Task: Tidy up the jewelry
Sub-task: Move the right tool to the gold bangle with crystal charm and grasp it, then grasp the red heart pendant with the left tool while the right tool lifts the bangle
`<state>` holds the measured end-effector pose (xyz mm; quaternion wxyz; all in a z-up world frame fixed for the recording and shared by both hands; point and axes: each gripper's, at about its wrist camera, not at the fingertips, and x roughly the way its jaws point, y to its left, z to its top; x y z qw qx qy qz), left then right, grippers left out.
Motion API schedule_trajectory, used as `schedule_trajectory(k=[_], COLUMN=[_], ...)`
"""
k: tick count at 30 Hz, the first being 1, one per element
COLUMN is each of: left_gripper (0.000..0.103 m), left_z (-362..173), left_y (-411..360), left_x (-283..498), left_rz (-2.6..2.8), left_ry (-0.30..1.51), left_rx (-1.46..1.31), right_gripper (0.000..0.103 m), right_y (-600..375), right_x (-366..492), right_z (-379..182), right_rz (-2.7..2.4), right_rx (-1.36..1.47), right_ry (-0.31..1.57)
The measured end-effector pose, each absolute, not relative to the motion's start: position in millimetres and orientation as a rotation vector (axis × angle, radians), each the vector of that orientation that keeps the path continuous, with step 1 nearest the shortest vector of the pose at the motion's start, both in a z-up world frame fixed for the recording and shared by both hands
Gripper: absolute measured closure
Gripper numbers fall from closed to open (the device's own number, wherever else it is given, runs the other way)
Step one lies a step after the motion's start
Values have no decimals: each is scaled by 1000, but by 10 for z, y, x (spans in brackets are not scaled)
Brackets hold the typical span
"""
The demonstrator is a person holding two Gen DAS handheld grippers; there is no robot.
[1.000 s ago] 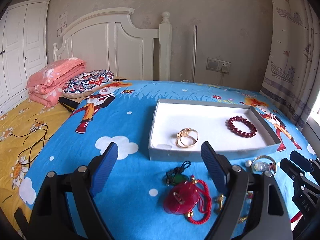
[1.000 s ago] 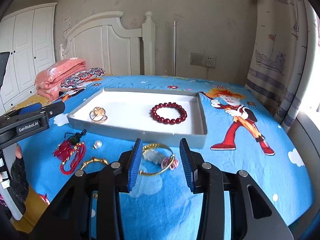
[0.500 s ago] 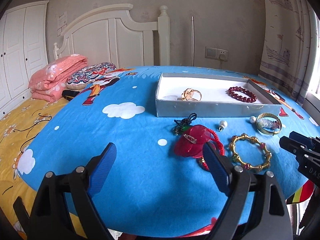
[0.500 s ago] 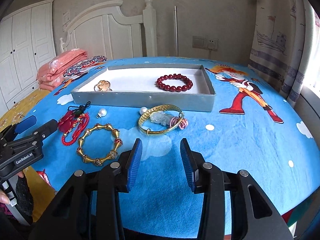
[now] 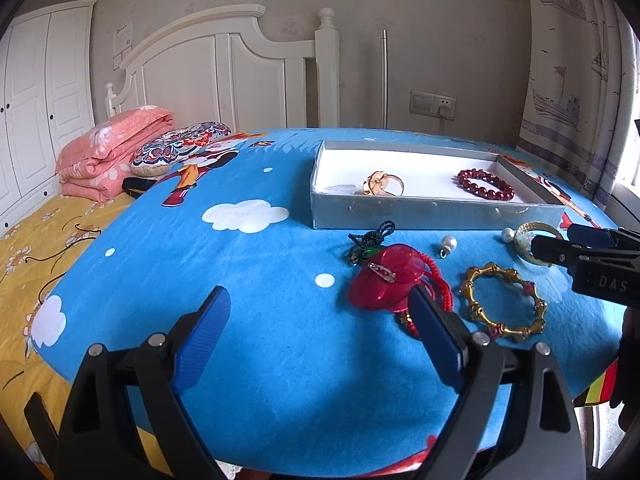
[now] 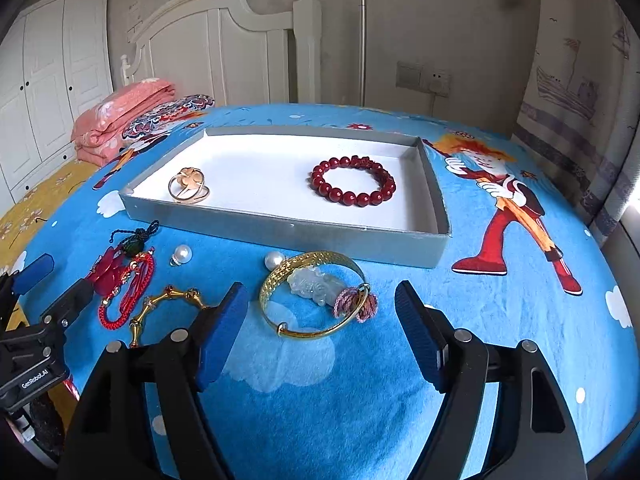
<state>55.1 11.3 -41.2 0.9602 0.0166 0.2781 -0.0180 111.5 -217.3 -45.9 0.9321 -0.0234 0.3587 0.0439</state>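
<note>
Compared with half a second ago, my right gripper (image 6: 320,312) is opened much wider and has come closer to the engraved gold bangle with a pale jade carving and pink cord knot (image 6: 316,294), which now lies between its two blue pads. The pads do not touch it; this gripper is released and holds nothing. My left gripper (image 5: 320,320) is about as wide open as before and also empty. It has moved nearer to the translucent red pendant on a red braided cord (image 5: 390,280), and its right pad (image 5: 434,330) stands in front of the cord's edge; whether it touches, I cannot tell.

The shallow grey cardboard tray with white inside (image 6: 280,224) stays on the blue cartoon-print surface (image 6: 360,380). Inside it lie the gold flower-shaped ring (image 6: 188,188) at the left and the dark red bead bracelet (image 6: 354,186) at the right, well apart. In front of the tray are two white pearls (image 6: 182,255), and the gold bamboo-link bracelet (image 5: 502,300) lies just beside the red pendant.
</note>
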Motion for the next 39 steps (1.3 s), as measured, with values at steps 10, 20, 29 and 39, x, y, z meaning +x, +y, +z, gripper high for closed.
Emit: schedule_trajectory(k=[10, 20, 29, 39], left_gripper=[12, 12, 19, 64], left_z=[-438, -380, -457, -428], left_y=[108, 78, -84, -76], left_x=[603, 666, 917, 866], left_rz=[-65, -118, -127, -137], left_ry=[587, 602, 663, 652], left_rx=[13, -17, -22, -18], right_gripper=[39, 44, 44, 44], right_y=[-2029, -2118, -2157, -2092], right_x=[1253, 1059, 691, 501], right_z=[-538, -424, -292, -413], right_rz=[66, 53, 57, 84], right_rx=[-122, -64, -48, -43], right_ry=[795, 665, 542, 547])
